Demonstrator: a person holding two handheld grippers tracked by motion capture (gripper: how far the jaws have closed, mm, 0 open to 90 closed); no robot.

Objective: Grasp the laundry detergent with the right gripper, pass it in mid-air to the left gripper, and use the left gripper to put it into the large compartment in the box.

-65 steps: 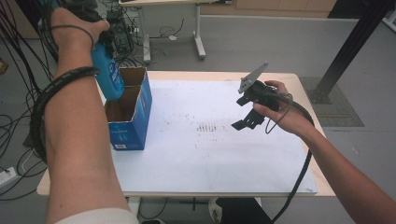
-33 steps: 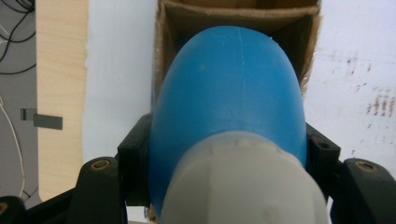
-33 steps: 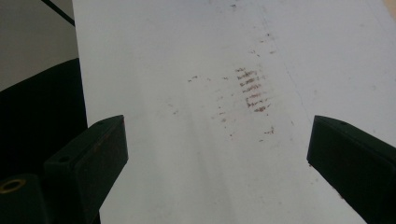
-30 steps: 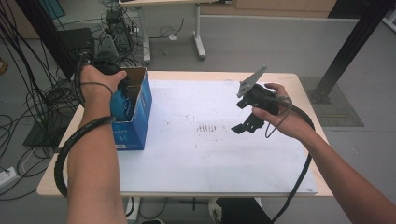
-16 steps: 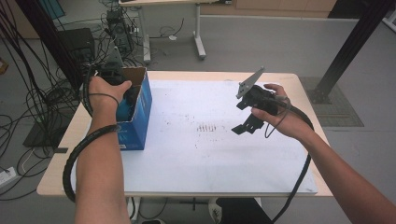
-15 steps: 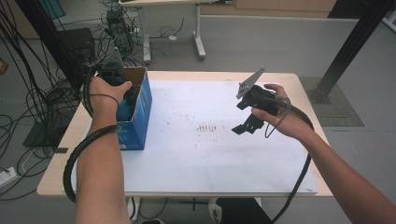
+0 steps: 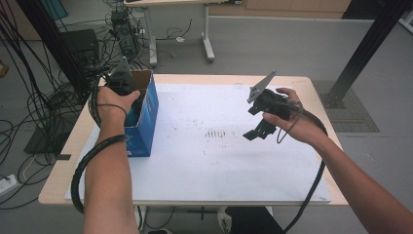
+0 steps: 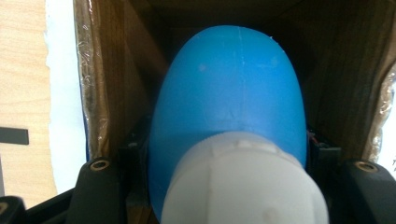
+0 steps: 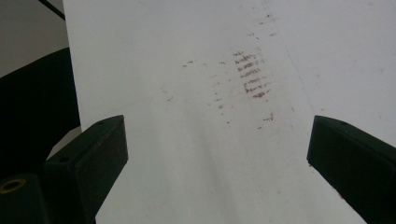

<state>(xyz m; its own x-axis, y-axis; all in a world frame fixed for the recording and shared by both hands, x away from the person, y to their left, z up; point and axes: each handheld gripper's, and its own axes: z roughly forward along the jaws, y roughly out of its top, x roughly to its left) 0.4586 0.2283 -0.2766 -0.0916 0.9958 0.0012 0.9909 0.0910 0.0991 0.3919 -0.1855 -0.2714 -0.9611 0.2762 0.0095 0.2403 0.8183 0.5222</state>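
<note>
Step in hand: putting the blue bottle (image 8: 229,93) into the open box (image 7: 146,109) at the far left of the table (image 7: 58,175).
Bottle: it is inside the box mouth now, bottom first, with its white cap (image 8: 243,186) toward the gripper. Brown cardboard walls are close on both sides of it.
Left gripper (image 7: 122,85): it is pushed down into the top of the box, and its jaws are clenched on the bottle just under the cap.
Right gripper (image 7: 260,126): it hangs over the white sheet (image 7: 219,161) on the right side, well apart from the box. Its jaws are spread wide with nothing between them.
How to do it well: I think the bottle should go straight down along the middle of the box, so it does not scrape a wall or push the box over.
Release: better to loosen the jaws only when the bottle bottom rests on the box floor; the floor is dark here and I cannot see how near it is.
Risk: the box is light and stands near the table edge, so a sideways pull on the way out may tip it.
</note>
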